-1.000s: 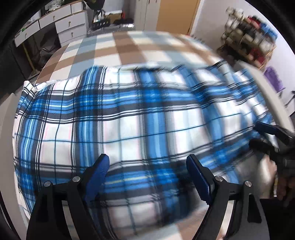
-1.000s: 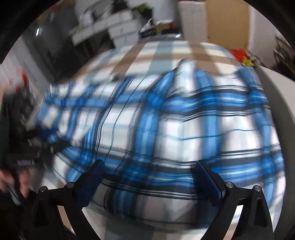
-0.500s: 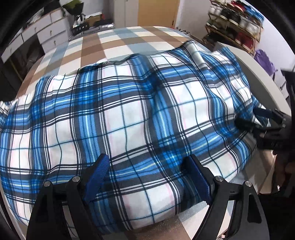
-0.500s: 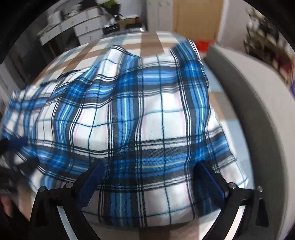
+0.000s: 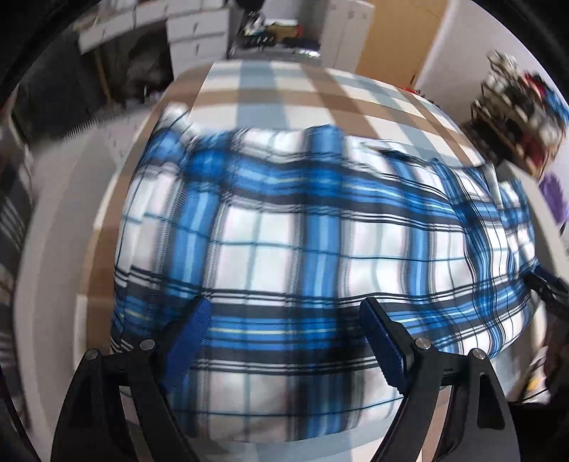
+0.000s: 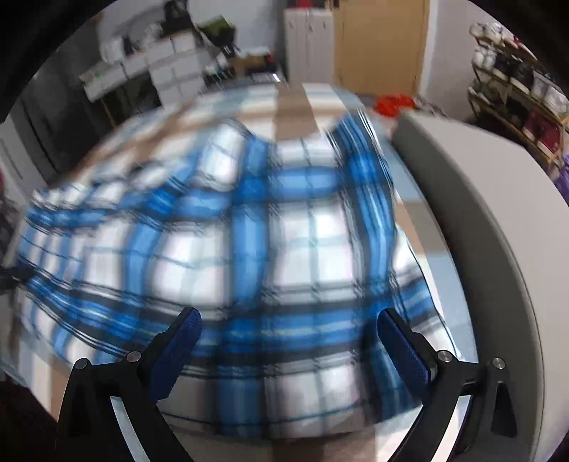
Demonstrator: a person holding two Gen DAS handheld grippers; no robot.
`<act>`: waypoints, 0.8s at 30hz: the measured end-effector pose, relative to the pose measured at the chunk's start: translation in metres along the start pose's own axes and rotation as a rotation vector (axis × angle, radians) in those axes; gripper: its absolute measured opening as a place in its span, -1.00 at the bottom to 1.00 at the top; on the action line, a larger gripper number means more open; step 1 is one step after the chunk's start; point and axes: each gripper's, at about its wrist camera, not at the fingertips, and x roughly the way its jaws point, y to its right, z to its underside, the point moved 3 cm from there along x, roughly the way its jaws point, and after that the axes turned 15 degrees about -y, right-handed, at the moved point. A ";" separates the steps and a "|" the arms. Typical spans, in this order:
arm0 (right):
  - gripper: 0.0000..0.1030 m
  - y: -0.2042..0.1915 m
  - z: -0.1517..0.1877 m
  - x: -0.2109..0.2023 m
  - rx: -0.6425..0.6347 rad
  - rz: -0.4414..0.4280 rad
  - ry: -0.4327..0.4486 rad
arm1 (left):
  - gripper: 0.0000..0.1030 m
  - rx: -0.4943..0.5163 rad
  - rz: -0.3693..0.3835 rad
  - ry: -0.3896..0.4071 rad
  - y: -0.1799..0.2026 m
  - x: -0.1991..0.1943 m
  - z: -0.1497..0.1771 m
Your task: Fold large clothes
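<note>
A large blue, white and black plaid garment (image 5: 284, 227) lies spread across the bed, blurred in both views. My left gripper (image 5: 286, 320) hovers open over its near hem, towards the garment's left side, with nothing pinched between the blue pads. My right gripper (image 6: 288, 320) is open too, above the near hem (image 6: 284, 355) towards the garment's right side. In the left wrist view the right gripper (image 5: 546, 284) shows as dark fingers at the garment's right corner.
The bed carries a brown, grey and white checked sheet (image 5: 284, 89). A pale grey padded bed frame (image 6: 480, 220) curves along the right side. White drawers (image 5: 199, 32), a wooden door (image 6: 380, 42) and a shoe rack (image 5: 515, 103) stand behind.
The left wrist view has swung to the left, so the garment's left edge and the bed's left side now show. The right wrist view has shifted slightly and blurred. Both grippers stay open.
</note>
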 end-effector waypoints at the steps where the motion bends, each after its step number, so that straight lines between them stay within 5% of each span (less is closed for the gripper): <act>1: 0.94 -0.005 -0.004 -0.004 -0.016 -0.006 0.021 | 0.59 -0.008 0.020 -0.019 -0.001 0.003 0.000; 7: 0.94 -0.038 0.003 0.017 -0.153 0.057 -0.056 | 0.59 0.014 -0.047 -0.033 0.016 0.009 -0.004; 10: 0.96 -0.036 0.004 0.019 -0.157 0.053 -0.062 | 0.59 0.045 0.067 0.032 0.036 -0.014 -0.007; 13: 0.96 -0.030 0.003 0.023 -0.118 0.017 -0.086 | 0.60 0.096 0.091 0.090 0.068 -0.033 -0.025; 18: 0.97 -0.031 0.004 0.024 -0.125 0.014 -0.079 | 0.60 0.137 -0.107 -0.052 0.099 0.011 -0.076; 21: 0.98 -0.031 0.006 0.023 -0.128 0.007 -0.080 | 0.61 0.105 -0.137 -0.139 0.087 0.037 -0.091; 24: 0.98 -0.030 0.005 0.025 -0.135 0.007 -0.076 | 0.67 0.112 -0.140 -0.139 0.070 0.034 -0.084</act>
